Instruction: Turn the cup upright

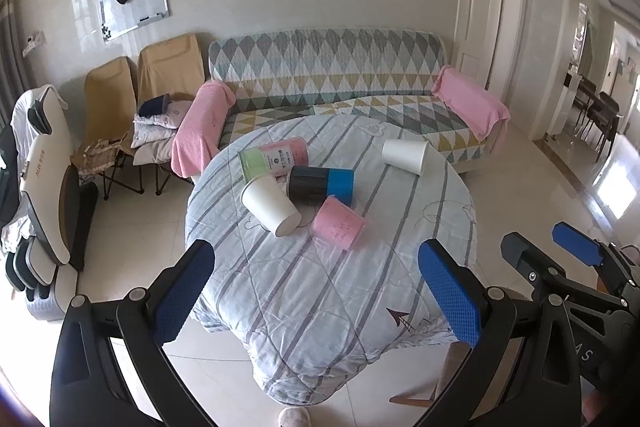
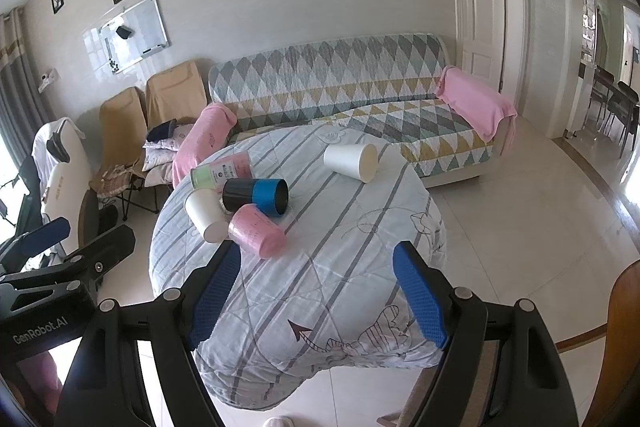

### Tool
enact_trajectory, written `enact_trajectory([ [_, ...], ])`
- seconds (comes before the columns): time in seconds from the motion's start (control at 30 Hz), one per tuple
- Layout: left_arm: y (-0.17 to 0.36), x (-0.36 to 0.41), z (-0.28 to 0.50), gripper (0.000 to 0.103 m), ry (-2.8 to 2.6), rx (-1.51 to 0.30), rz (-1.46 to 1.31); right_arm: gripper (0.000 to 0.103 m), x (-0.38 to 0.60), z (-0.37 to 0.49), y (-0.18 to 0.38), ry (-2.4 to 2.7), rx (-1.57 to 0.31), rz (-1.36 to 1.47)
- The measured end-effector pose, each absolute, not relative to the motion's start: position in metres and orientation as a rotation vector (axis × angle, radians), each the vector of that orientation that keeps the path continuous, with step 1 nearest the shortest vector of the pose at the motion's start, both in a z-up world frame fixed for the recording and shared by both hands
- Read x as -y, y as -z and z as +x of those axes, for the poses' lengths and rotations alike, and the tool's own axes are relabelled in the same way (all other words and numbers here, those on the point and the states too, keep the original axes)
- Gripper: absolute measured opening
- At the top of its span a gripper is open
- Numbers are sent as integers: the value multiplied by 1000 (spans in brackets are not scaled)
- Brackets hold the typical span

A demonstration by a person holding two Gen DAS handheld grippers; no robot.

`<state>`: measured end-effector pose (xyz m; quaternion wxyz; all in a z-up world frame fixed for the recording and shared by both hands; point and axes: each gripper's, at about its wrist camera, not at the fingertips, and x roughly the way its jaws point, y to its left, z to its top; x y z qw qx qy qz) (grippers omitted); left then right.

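Observation:
Several cups lie on their sides on a round table (image 1: 320, 287) (image 2: 320, 287) under a striped cloth. A white cup (image 1: 270, 203) (image 2: 205, 214), a pink cup (image 1: 338, 223) (image 2: 256, 231), a black and blue cup (image 1: 322, 183) (image 2: 256, 195) and a green and pink cup (image 1: 274, 159) (image 2: 222, 171) lie in a cluster. Another white cup (image 1: 405, 155) (image 2: 352, 161) lies apart to the right. My left gripper (image 1: 316, 291) is open and empty above the table's near part. My right gripper (image 2: 318, 295) is open and empty there too, and shows in the left view (image 1: 560, 247).
A patterned sofa (image 1: 332, 83) with pink towels stands behind the table. Folding chairs (image 1: 160, 79) with pillows and a massage chair (image 1: 44, 179) stand at the left. A wooden chair (image 2: 624, 347) is close at the right. Tiled floor surrounds the table.

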<state>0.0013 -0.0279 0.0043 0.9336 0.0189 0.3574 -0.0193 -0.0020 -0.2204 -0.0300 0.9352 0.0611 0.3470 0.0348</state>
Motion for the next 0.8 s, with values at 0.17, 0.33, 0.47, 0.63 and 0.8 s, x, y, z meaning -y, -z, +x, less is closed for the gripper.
enact_trajectory([
  [0.17, -2, 30, 1, 103, 40, -738, 35, 80, 222, 0, 33, -74, -707, 127],
  [0.33, -1, 32, 1, 103, 40, -740, 37, 80, 224, 2, 33, -73, -703, 135],
  [0.47, -2, 34, 3, 103, 36, -740, 39, 80, 226, 6, 33, -77, -701, 140],
  [0.63, -7, 36, 6, 103, 32, -739, 44, 80, 226, 12, 29, -84, -694, 147],
  [0.8, -10, 36, 8, 103, 34, -752, 41, 80, 226, 15, 27, -89, -697, 151],
])
